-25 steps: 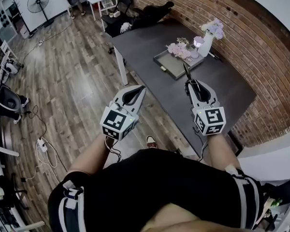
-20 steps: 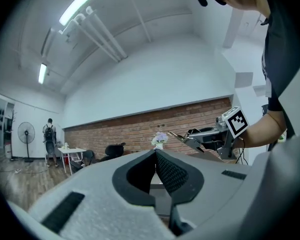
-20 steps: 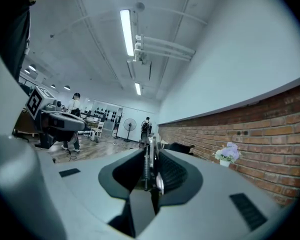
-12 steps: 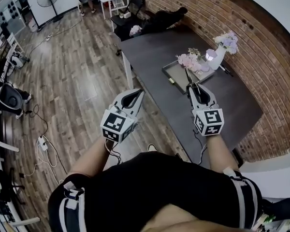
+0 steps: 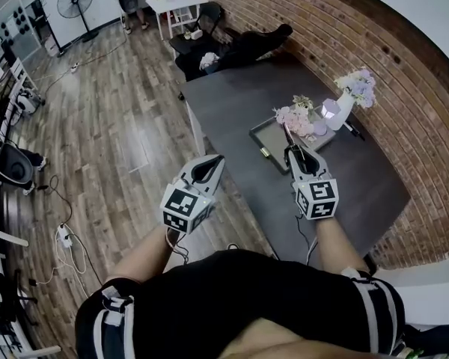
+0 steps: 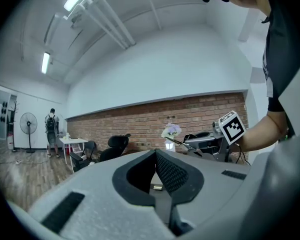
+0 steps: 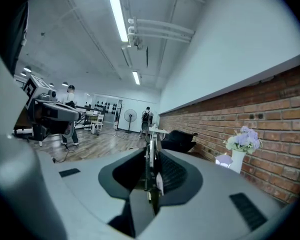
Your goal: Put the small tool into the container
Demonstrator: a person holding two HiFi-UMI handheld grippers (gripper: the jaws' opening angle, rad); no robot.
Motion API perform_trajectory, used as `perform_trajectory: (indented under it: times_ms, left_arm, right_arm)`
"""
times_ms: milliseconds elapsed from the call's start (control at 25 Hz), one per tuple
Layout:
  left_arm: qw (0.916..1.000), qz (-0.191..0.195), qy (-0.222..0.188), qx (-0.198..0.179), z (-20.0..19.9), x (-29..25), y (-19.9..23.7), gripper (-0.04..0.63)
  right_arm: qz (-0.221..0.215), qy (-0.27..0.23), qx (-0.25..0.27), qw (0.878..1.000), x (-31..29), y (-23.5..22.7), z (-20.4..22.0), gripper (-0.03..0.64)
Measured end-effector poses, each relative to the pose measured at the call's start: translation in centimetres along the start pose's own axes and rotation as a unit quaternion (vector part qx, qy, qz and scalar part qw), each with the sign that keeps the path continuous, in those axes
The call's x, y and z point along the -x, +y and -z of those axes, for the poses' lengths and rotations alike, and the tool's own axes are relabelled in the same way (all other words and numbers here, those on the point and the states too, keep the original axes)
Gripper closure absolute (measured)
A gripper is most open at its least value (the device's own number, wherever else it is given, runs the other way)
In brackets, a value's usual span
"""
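Small tool [image 7: 149, 166] is what we're tracking, and we're finding it up in the air over the long dark table [image 5: 232, 99] that is running along the brick wall [image 5: 411, 88]. On that table the container [image 5: 260, 145], a shallow grey tray, is sitting with pink flowers [image 5: 293, 115] at its far side. A white vase [image 5: 343, 109] of pale blooms is standing just beyond it. We're holding both grippers out in front of us. The left gripper [image 5: 216, 158] is hanging off the table's near edge, over the wood floor [image 5: 120, 126], its jaws pressing together at the tips on nothing. The right gripper [image 5: 291, 149] is hovering above the table just short of the container. Its jaws are clamping the thin dark small tool, which is poking out past the tips toward the container.
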State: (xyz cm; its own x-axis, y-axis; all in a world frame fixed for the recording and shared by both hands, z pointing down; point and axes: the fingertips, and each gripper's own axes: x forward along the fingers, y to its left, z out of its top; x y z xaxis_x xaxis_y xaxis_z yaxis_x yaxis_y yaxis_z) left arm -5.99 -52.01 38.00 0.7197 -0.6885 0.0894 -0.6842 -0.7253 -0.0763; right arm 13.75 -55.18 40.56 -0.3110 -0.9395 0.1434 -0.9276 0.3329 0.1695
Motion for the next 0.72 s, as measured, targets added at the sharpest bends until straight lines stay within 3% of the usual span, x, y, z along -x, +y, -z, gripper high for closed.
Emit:
perform_trajectory:
  times_ms: [720]
  left_arm:
    - [0.9975,-0.003,0.058,0.040,5.1,-8.7,3.4,0.586]
  right_arm:
    - [-0.010,0.060,-0.021,0.998,-8.5,-5.3,7.4,0.528]
